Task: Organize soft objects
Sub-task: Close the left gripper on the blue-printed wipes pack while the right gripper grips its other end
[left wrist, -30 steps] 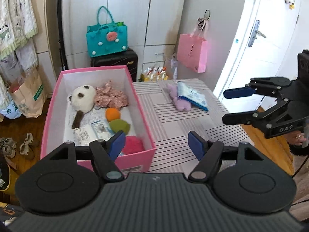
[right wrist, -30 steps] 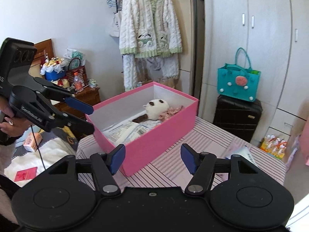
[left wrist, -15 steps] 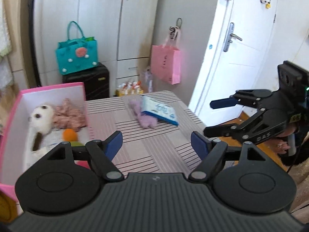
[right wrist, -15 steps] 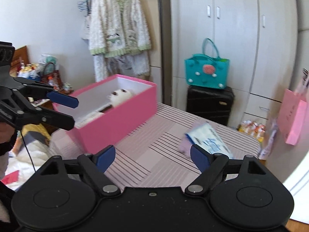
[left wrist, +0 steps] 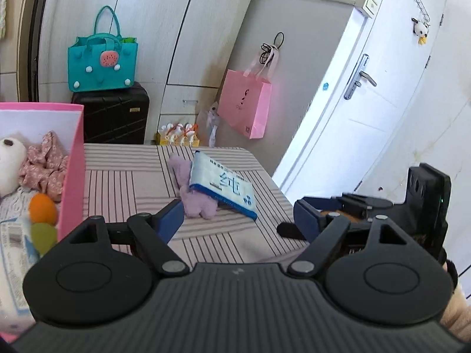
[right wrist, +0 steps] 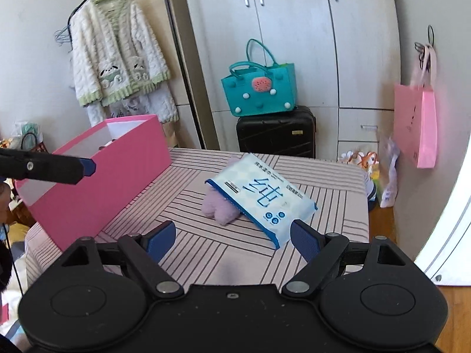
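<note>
Nearest in the right wrist view, the right hand-held gripper [right wrist: 232,239] is seen with its jaws spread wide and nothing between them; its pads are short of the tissue pack [right wrist: 260,195] and clear of it. The left hand-held gripper [left wrist: 237,216] is likewise wide and empty — its jaws have just been opening further, with only bare striped bench [left wrist: 123,182] in the gap.

Just beyond both sets of fingertips, the tissue pack is tilted, propped on the purple plush toy [right wrist: 219,207] that is partly covered by it. The two are touching, so the step in hand is judged to be a reach for this pair. The pack is best taken first, by its raised near corner or across its short sides, so that the toy is not dragged along. A soft pack may buckle if it is squeezed at one end only — a grip nearer its middle is advised. The toy can then be pinched at its body.

Farther off, to the left, the pink box [left wrist: 72,176] stands on the bench with a panda plush [left wrist: 10,161], a floral cloth [left wrist: 44,161] and felt balls [left wrist: 42,210] already inside; room appears to be left there.
</note>
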`<control>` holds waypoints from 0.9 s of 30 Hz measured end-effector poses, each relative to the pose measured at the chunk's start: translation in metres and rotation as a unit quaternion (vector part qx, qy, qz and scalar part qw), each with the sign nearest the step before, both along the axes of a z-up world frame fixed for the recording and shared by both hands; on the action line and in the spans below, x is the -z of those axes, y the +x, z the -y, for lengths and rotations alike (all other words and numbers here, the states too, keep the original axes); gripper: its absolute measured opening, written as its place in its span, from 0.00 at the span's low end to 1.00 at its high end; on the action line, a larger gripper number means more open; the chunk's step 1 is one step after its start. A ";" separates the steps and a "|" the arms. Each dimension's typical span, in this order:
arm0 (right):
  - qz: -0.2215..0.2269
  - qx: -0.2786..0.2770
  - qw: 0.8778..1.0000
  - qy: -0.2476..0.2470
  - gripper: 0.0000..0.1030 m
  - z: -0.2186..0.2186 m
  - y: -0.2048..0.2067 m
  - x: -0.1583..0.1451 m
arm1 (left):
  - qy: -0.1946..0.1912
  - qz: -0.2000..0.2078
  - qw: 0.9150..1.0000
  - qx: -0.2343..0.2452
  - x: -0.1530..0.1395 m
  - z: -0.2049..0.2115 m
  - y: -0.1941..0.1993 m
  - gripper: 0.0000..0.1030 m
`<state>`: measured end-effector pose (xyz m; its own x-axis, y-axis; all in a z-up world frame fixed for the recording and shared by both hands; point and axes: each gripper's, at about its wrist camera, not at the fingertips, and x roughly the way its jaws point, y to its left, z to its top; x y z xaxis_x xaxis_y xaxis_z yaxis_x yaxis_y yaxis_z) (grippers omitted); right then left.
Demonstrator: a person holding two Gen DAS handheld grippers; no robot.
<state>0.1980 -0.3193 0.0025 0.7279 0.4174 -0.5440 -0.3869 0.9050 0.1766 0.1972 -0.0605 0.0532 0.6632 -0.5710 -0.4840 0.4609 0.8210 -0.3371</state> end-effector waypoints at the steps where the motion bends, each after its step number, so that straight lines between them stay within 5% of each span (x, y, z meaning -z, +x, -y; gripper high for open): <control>1: 0.003 0.002 1.000 -0.003 0.86 -0.001 0.002 0.004 | 0.001 0.006 1.000 -0.006 0.003 0.003 0.002 0.79; 11: -0.008 0.034 0.999 0.016 0.86 0.003 0.039 0.035 | 0.018 -0.003 0.999 -0.042 0.036 0.042 0.046 0.77; 19: -0.035 0.045 0.997 0.057 0.85 0.010 0.062 0.051 | 0.082 0.038 0.988 -0.122 0.052 0.063 0.084 0.74; 27: -0.055 0.057 0.993 0.090 0.86 0.016 0.073 0.067 | 0.080 0.001 0.990 -0.118 0.065 0.077 0.105 0.60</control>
<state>0.2710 -0.3351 -0.0642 0.7160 0.4335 -0.5471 -0.2533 0.8917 0.3751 0.3024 -0.1380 -0.0120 0.7696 -0.3163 -0.5547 0.2503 0.9486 -0.1937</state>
